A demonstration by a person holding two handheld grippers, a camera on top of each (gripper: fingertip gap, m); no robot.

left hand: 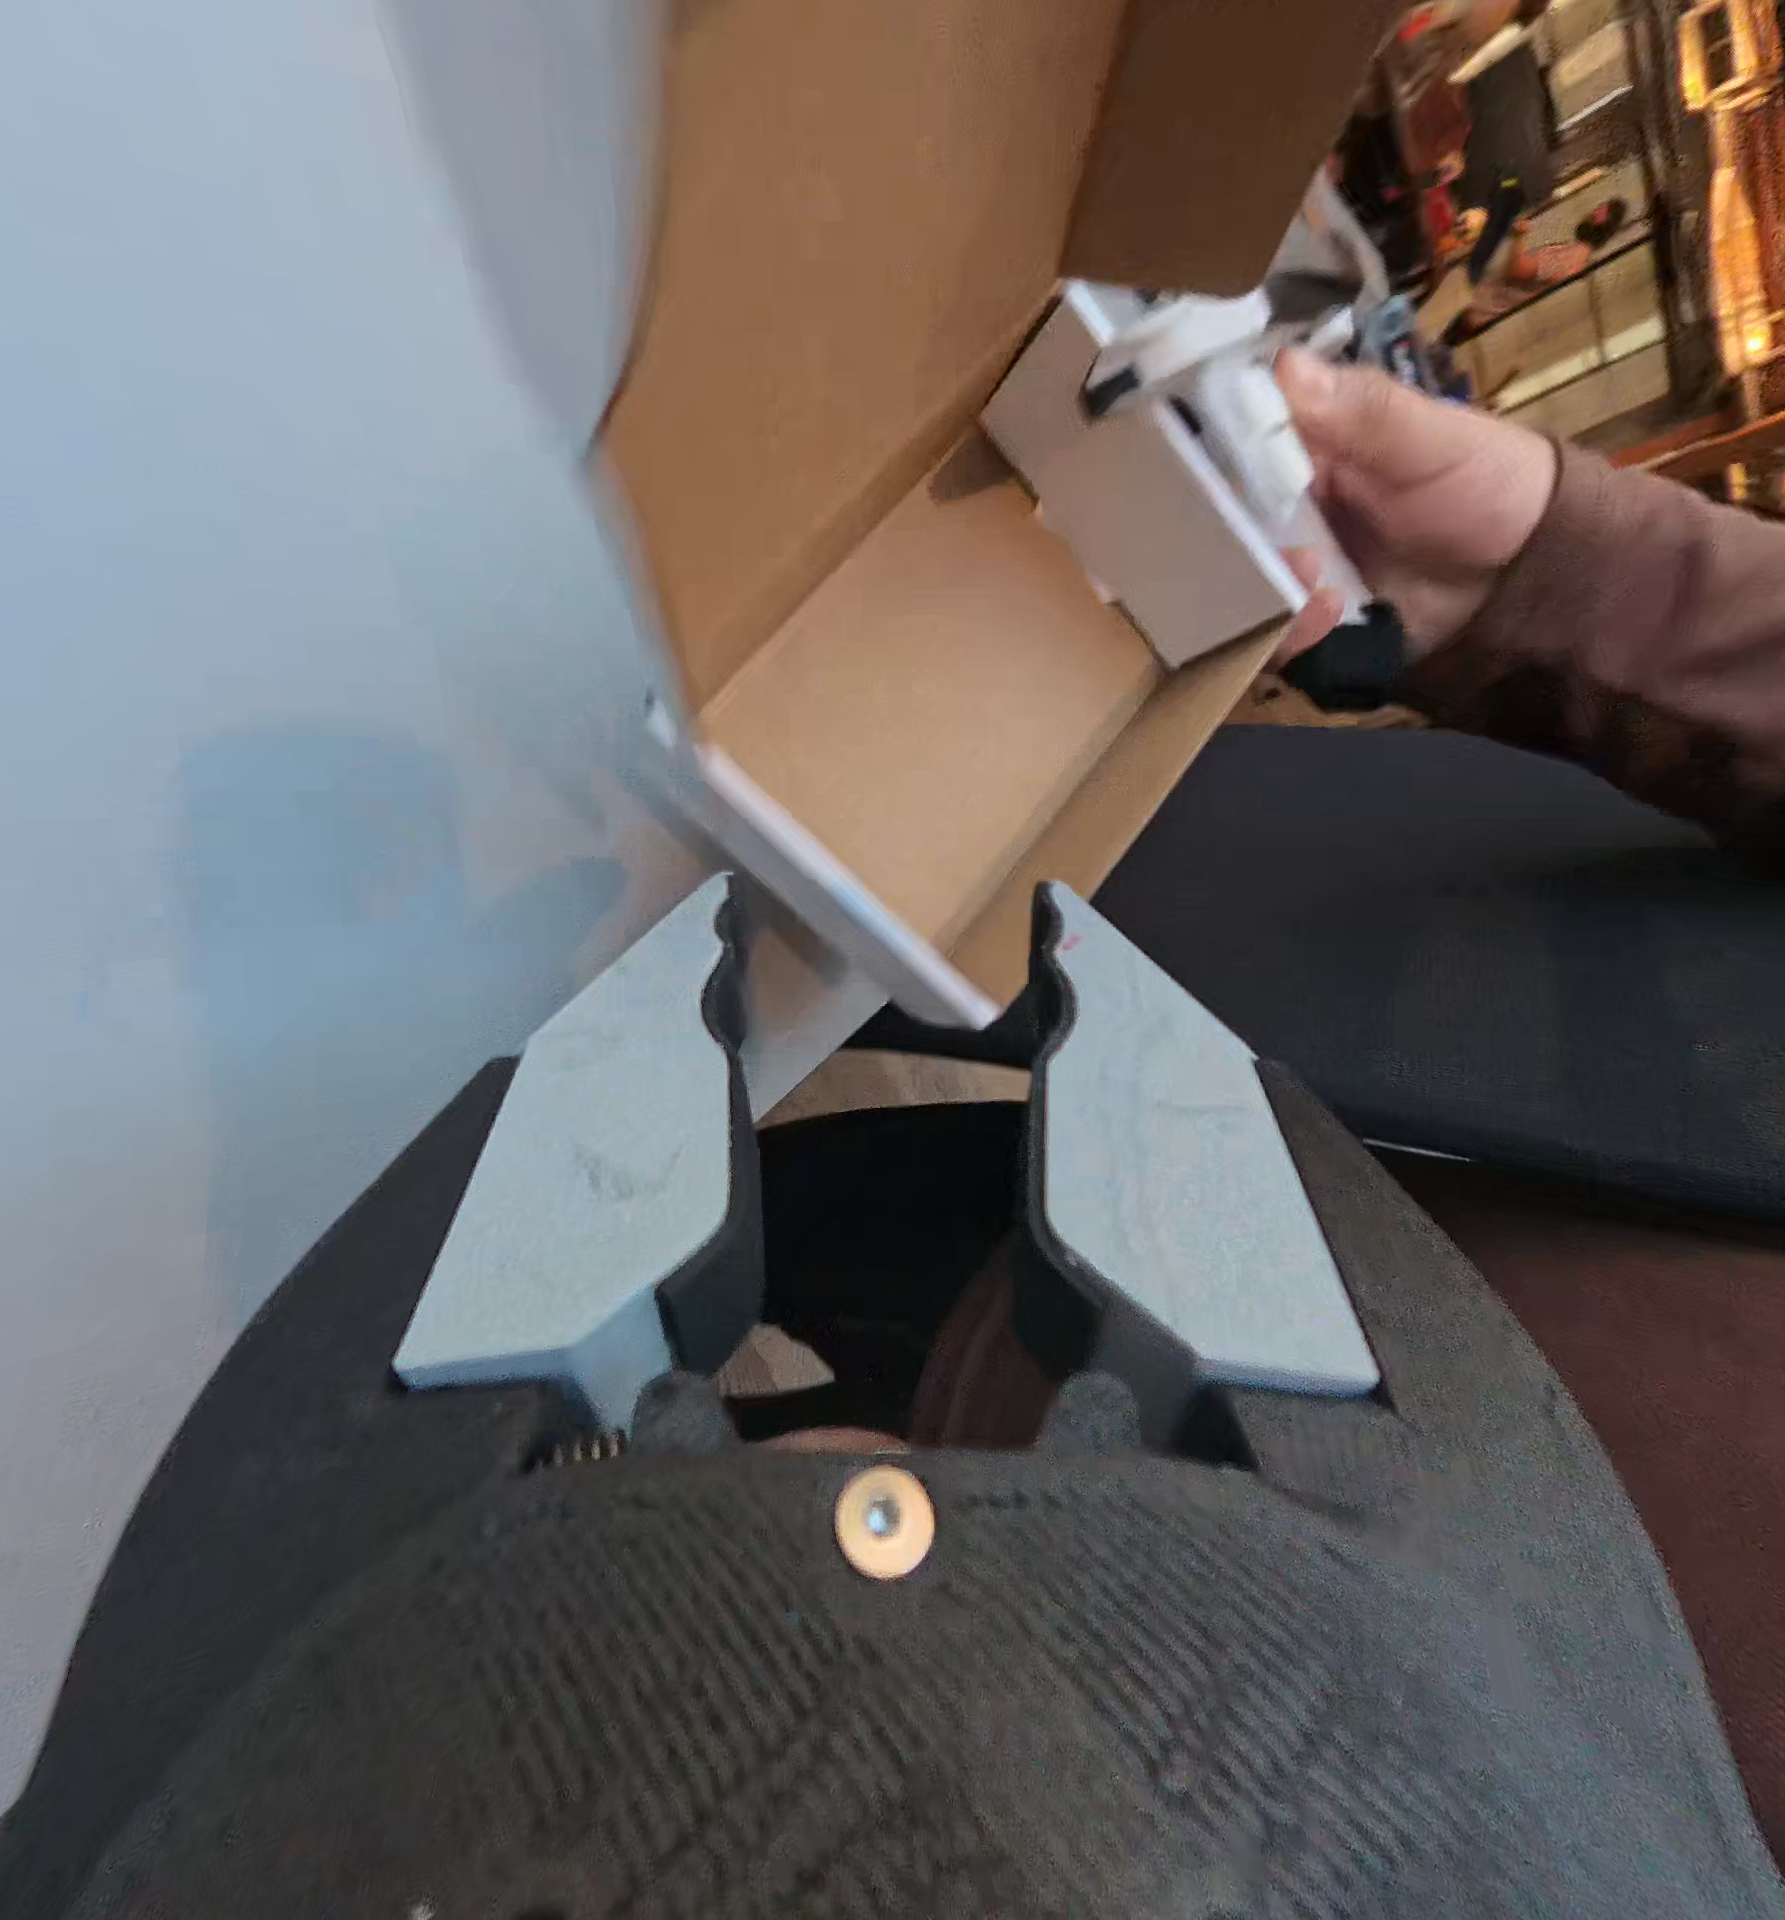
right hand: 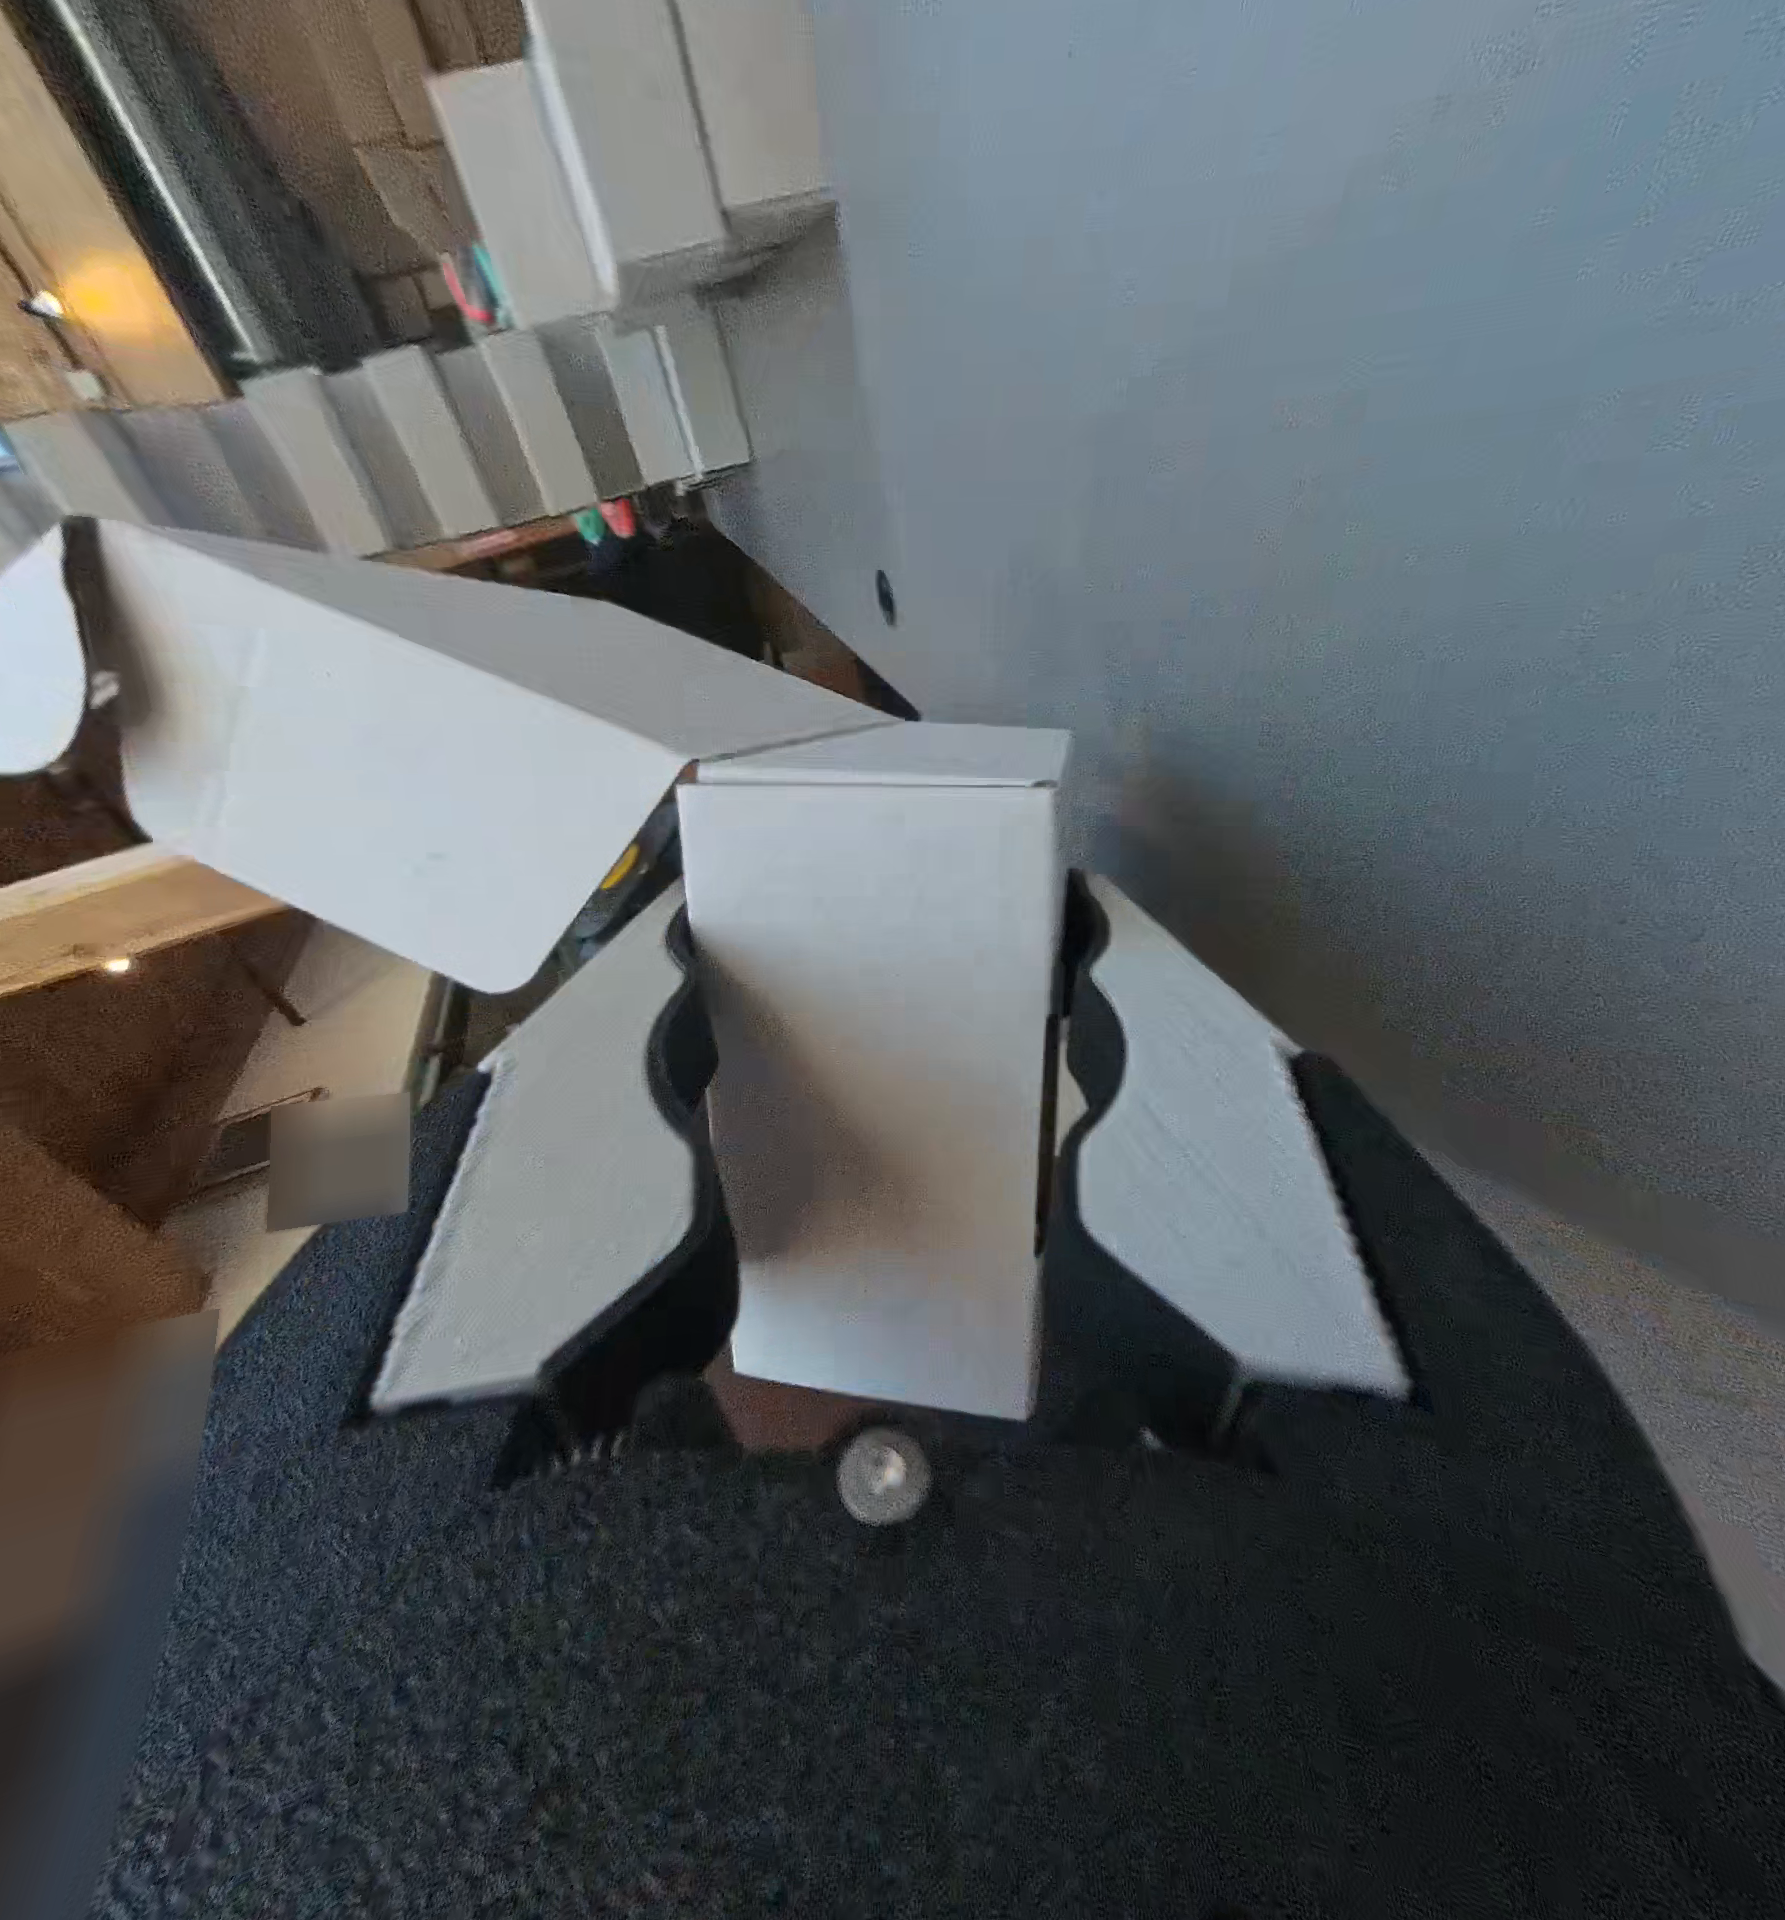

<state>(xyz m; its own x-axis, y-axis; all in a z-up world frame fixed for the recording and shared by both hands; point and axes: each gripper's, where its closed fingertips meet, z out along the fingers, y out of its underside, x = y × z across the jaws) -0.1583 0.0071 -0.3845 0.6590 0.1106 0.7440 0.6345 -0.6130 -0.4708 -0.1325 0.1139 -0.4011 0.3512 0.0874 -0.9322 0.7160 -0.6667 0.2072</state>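
A cardboard box (left hand: 867, 436), white outside and brown inside, hangs open and tilted in the air between both grippers. My left gripper (left hand: 888, 935) is shut on the box's near end wall (left hand: 846, 914), with a finger against each side. My right gripper (right hand: 872, 925) is shut on a white side panel of the same box (right hand: 867, 1039), which fills the gap between its fingers. The box's long white lid flap (right hand: 379, 748) sticks out to the left. The right gripper also shows in the left wrist view (left hand: 1116, 384), gripping the box's far side, with a hand (left hand: 1407, 488) behind it.
A pale grey surface (left hand: 192, 520) lies beside the box and also shows in the right wrist view (right hand: 1387, 416). Rows of white boxes (right hand: 472, 436) stand stacked at the back. Wooden furniture (right hand: 88, 925) is at the left. A brown sleeve (left hand: 1698, 623) and dark clothing (left hand: 1439, 935) are at the right.
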